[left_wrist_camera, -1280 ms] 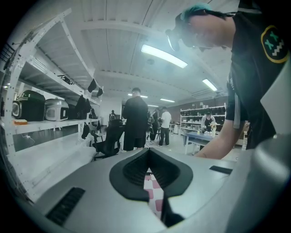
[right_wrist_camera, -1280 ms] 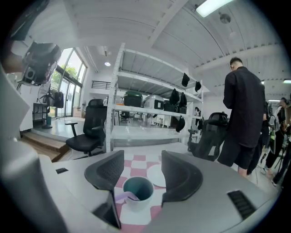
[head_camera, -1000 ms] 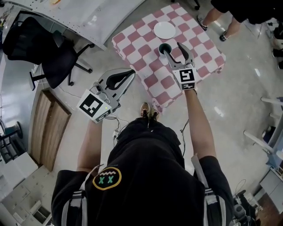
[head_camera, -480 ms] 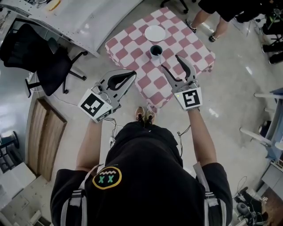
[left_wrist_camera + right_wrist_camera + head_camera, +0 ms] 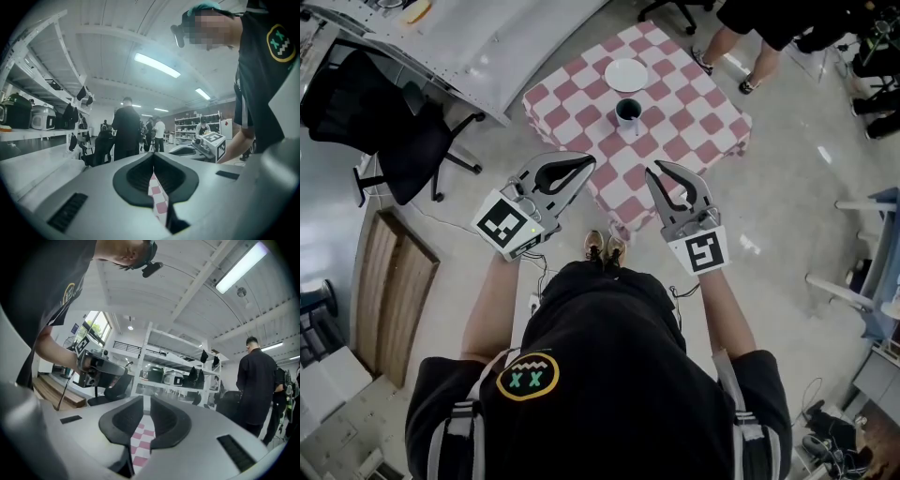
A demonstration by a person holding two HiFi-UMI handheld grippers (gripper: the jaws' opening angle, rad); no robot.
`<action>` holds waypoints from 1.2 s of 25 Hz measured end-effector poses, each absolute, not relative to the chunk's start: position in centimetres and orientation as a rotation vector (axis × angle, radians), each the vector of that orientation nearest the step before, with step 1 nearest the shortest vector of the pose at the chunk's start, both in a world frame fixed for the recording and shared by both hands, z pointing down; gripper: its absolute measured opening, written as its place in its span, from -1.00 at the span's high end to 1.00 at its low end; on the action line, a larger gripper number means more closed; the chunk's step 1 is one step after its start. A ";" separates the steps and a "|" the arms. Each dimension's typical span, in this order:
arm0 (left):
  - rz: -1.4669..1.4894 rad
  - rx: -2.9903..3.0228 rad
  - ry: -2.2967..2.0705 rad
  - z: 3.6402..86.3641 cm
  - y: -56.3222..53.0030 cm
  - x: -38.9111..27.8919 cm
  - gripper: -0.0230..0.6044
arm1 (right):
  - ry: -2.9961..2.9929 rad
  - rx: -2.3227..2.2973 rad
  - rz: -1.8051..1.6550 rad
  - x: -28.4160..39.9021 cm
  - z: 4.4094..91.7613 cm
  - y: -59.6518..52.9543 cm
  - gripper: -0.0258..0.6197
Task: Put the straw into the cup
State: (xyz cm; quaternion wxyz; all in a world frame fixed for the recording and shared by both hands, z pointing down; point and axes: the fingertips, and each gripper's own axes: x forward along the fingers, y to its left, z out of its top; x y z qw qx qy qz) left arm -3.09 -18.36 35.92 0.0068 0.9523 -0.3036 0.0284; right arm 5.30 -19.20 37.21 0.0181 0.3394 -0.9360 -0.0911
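A dark cup (image 5: 629, 112) stands on the red-and-white checked table (image 5: 698, 117), next to a white plate (image 5: 626, 75). I can make out no straw in any view. My left gripper (image 5: 589, 165) hangs off the table's near left corner, its jaws shut with nothing between them (image 5: 153, 154). My right gripper (image 5: 654, 172) is over the table's near edge, well short of the cup. Its jaws are closing, a narrow gap still shows between the pads (image 5: 146, 399), and they hold nothing. Both grippers point level across the room.
A black office chair (image 5: 394, 112) and a long grey desk (image 5: 487, 42) stand to the left. A wooden board (image 5: 398, 281) lies on the floor. A bystander's legs (image 5: 750, 42) are beyond the table's far right corner. Shelving and people fill the room behind.
My right gripper has drawn back from the cup toward my body, and its wide-open jaws have narrowed to a slit. The left gripper has edged slightly toward the table.
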 end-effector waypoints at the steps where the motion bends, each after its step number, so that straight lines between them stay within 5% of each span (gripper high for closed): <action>1: 0.088 2.980 -0.948 35.9 -18.3 -3.0 0.87 | -2.910 1.057 -0.270 5.4 37.0 -18.7 0.77; 30: 0.071 2.988 -0.881 36.0 -17.0 -1.9 0.87 | -2.842 1.064 -0.254 6.1 36.1 -17.2 0.86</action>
